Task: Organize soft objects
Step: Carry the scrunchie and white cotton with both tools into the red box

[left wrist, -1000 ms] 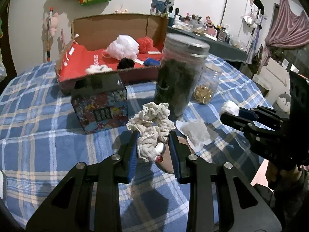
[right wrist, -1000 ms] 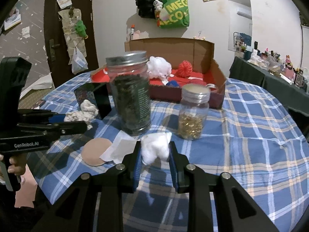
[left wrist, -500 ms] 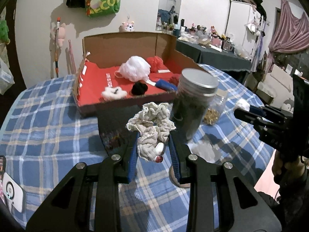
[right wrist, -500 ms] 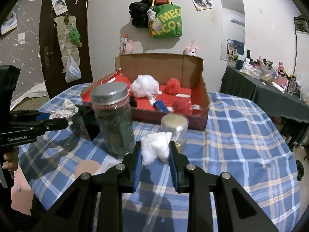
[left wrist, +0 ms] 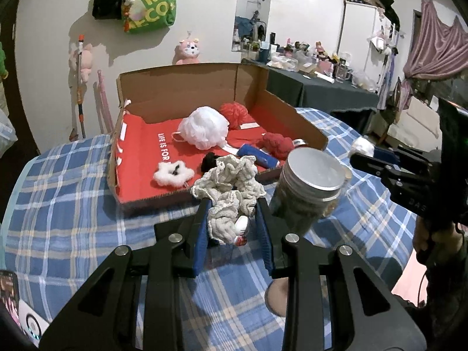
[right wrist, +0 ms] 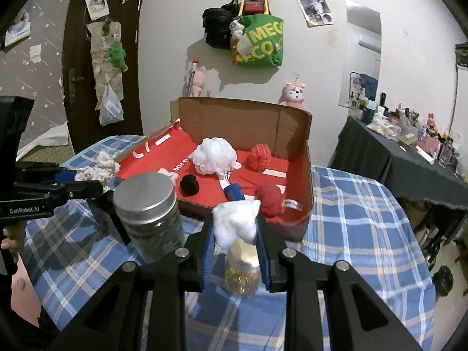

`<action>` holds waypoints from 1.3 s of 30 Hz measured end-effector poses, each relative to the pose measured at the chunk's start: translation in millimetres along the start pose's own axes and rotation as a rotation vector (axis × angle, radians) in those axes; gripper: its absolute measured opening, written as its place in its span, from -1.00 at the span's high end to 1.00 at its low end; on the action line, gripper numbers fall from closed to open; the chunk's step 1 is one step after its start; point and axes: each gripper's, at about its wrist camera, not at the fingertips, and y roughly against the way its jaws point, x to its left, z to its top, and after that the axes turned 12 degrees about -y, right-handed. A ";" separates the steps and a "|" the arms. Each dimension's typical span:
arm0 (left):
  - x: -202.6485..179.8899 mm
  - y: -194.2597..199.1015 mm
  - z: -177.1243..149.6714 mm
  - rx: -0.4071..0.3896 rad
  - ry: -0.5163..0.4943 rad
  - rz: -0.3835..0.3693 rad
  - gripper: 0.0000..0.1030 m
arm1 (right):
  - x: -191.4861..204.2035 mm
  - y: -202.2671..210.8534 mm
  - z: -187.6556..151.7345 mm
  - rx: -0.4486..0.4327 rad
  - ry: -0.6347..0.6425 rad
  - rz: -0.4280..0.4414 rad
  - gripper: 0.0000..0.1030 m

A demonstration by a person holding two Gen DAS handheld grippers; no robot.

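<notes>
Left wrist: fingers (left wrist: 233, 228) clamp crochet bundle (left wrist: 228, 187); jar (left wrist: 307, 193) fronts cardboard box (left wrist: 187, 87).

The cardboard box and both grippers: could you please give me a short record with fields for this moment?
left gripper: shut on cream crochet scrunchie
right gripper: shut on white cotton wad
cardboard box: open, red lining, on the plaid tablecloth
in box: white mesh pouf, red pouf, black pom-pom
in front: dark-filled jar
</notes>
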 end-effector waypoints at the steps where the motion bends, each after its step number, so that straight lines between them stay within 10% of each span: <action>1: 1.7 -2.7 2.6 0.004 -0.002 -0.003 0.45 | -0.6 -4.0 3.0 0.007 0.006 0.004 0.45; 18: 50.5 -87.9 56.9 0.213 -0.026 -0.095 0.45 | -6.3 -108.6 68.1 0.275 0.084 0.072 0.45; 39: 101.3 -216.8 83.9 0.535 -0.069 0.016 0.44 | -37.7 -276.0 100.3 0.616 0.056 -0.213 0.45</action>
